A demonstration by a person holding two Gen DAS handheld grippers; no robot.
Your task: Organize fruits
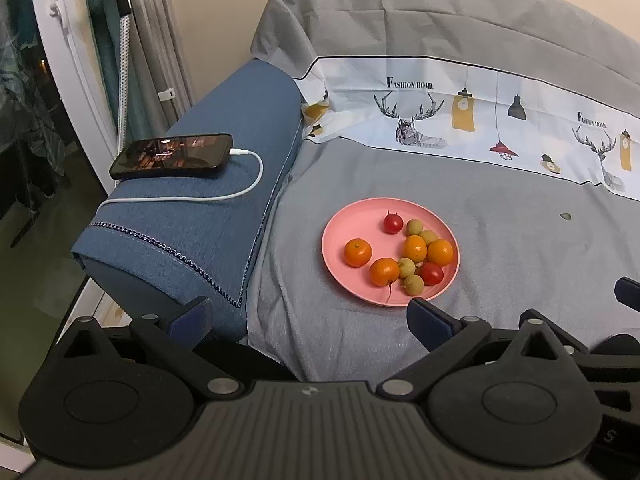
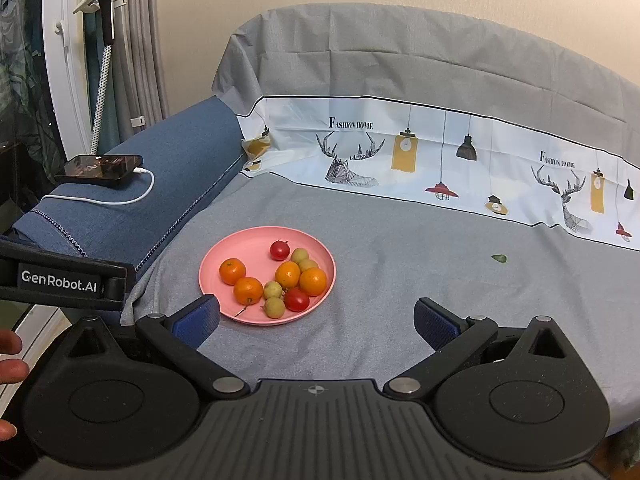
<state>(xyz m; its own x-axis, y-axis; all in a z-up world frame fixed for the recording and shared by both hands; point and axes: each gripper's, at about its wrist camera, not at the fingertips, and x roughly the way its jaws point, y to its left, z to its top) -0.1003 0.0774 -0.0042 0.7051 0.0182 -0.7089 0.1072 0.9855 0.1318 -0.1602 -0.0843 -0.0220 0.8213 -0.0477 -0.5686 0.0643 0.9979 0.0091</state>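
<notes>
Lying on blue armrest [image 1: 208, 216]: dark phone [image 1: 172, 156], white charging cable [image 1: 192, 194] plugged in. Nearby, grey cover [image 2: 400, 248] with printed strip [image 2: 440, 160].

left claw [image 1: 310, 318]: spread wide, empty | right claw [image 2: 316, 322]: spread wide, empty, level with left

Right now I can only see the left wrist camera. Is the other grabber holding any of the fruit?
Observer: No. The right gripper has its jaws wide open, with only grey cloth between them.
Operator: Is it pointing at the plate?
Observer: Not quite. In the right wrist view the pink plate sits ahead, toward its left jaw.
Operator: Can you see the person?
Observer: Only bare fingers at the left edge of that view.
</notes>
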